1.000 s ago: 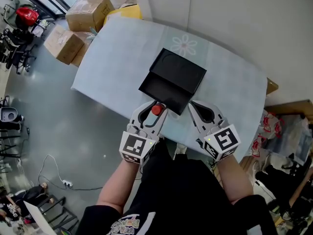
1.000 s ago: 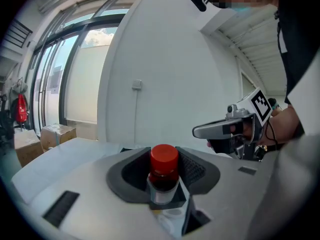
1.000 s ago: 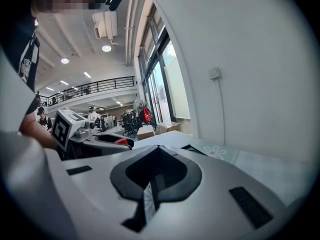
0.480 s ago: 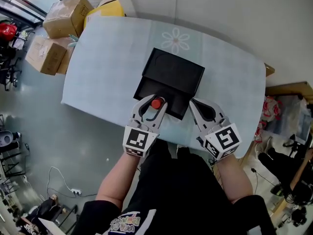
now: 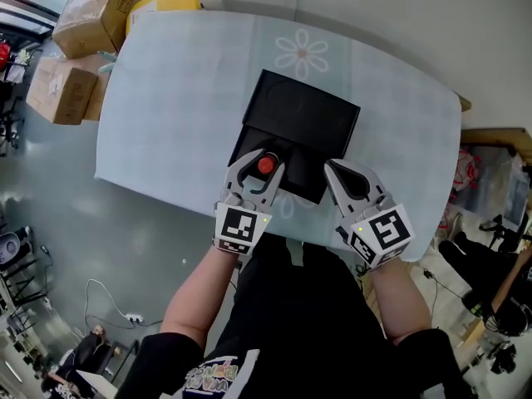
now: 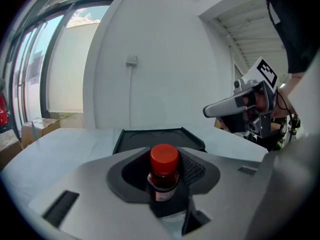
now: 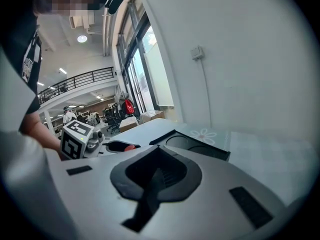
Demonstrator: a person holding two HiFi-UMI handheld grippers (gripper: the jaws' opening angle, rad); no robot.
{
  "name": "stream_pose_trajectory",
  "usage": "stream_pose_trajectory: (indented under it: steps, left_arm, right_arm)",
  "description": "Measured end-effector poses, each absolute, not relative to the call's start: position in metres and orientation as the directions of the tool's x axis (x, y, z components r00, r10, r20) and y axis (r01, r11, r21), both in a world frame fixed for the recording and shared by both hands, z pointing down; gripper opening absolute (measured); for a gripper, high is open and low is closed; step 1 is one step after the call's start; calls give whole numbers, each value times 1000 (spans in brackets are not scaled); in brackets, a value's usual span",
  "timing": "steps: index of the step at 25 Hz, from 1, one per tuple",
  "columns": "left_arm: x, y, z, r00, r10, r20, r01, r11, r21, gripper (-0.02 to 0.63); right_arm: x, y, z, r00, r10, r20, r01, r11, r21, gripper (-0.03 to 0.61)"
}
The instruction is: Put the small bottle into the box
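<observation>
A small brown bottle with a red cap stands upright between the jaws of my left gripper, which is shut on it. In the head view the bottle hangs over the near left part of the black box on the pale blue tablecloth. The left gripper view shows the bottle held in my left gripper, with the box just beyond. My right gripper sits at the box's near right corner, shut with nothing in it. Round recesses mark the box.
The table has a flower print behind the box. Cardboard cartons stand on the floor past its far left corner. A white wall runs behind the table. The table's near edge lies just under both grippers.
My left gripper has carried the bottle forward, from the box's near edge to over its near part. The right gripper kept its place beside it, still shut.
</observation>
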State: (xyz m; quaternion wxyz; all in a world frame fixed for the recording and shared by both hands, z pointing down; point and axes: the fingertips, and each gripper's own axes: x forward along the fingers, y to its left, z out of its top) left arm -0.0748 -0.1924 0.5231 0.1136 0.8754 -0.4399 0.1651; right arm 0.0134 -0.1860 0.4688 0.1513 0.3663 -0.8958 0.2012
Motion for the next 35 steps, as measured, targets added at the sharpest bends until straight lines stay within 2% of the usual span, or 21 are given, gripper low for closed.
stream_pose_trajectory:
  steps: [17,25,35]
  left_arm:
    - [-71,-199,558,569,-697,437,-773,-635,-6,156]
    - [-72,-195,566,529,-692,492,-774,-631,-55,156]
    - [-74,-196,565,507,-712,486,-808,-589,-21,170]
  right_arm:
    - [6,-193,495,-675,-589,444,-729,623,-283,9]
    - [7,-191,492,-680,-588,438,-726,625,-287,9]
    - [16,-184,485,-688,-589,424,-719,634,-286,9]
